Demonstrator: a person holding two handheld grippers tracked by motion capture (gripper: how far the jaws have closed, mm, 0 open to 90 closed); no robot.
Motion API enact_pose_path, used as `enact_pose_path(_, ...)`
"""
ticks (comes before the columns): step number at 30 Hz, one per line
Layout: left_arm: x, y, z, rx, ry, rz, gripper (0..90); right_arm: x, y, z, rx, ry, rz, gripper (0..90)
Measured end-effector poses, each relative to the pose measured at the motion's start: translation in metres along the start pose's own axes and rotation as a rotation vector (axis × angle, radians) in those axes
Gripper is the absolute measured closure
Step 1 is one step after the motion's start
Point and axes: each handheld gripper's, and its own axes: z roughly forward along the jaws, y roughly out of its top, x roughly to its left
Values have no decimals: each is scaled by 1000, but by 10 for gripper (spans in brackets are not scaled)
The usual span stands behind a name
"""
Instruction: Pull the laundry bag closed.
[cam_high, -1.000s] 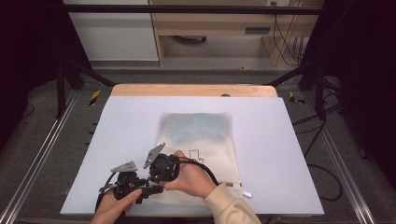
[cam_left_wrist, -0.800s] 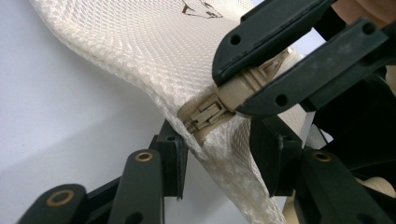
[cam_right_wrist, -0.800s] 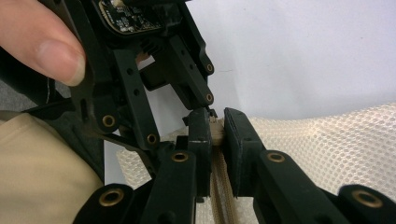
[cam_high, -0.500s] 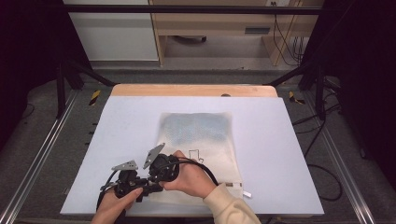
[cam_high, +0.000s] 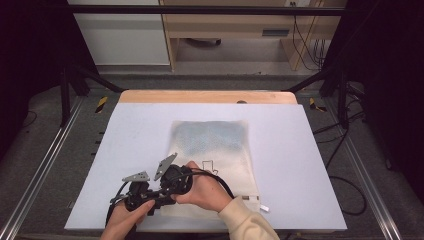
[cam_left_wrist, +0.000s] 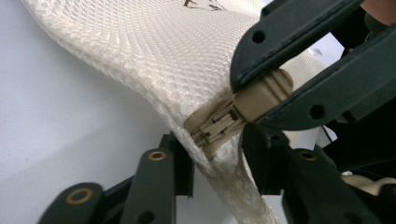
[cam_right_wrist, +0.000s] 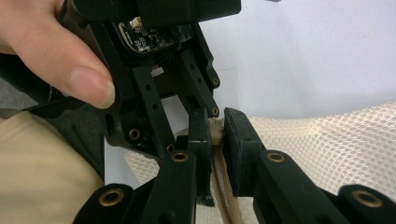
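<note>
A white mesh bag (cam_high: 220, 150) lies flat on the white table (cam_high: 310, 165). Both grippers meet at its near left corner. My right gripper (cam_high: 167, 192) is shut on the beige zipper pull (cam_left_wrist: 261, 95), seen end-on in the right gripper view (cam_right_wrist: 217, 135). My left gripper (cam_high: 155, 199) straddles the bag's seam (cam_left_wrist: 219, 172) just below the pull. Its jaws have just been closing, with the mesh edge between them and the pads not clamped. In the left gripper view the mesh (cam_left_wrist: 154, 51) lifts off the table near the zipper.
A wooden strip (cam_high: 207, 96) runs along the table's far edge. Metal rails (cam_high: 45, 165) flank both sides. A small white tag (cam_high: 263, 207) lies at the bag's near right corner. Cabinets and cables stand beyond the table.
</note>
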Motion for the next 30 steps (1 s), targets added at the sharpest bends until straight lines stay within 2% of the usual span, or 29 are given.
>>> enact_pose_path(6,2,1,4,-3,4,1,788,-1,-2,1,7,-4,2,818)
enact_pose_path(10,2,1,3,-6,9,8,834,-3,-5,-1,7,-5,3,817)
enact_pose_path(19,1,2,1,-5,26,3,850,-3,-9,-1,31,-16,-10,818)
enact_pose_path(21,1,2,0,-7,25,2,851,-2,-9,-2,57,-26,-3,819)
enact_pose_path(23,0,2,0,-3,26,4,852,-3,-11,-2,66,-12,-3,820)
enact_pose_path(27,-1,2,0,-6,26,-2,854,-3,-12,-4,79,-15,-11,821)
enact_pose_path(29,0,2,-1,-12,21,-11,855,-2,-14,-5,137,-54,-17,822)
enact_pose_path(30,0,3,-2,-13,19,-9,855,-2,-16,-6,136,-47,-12,822)
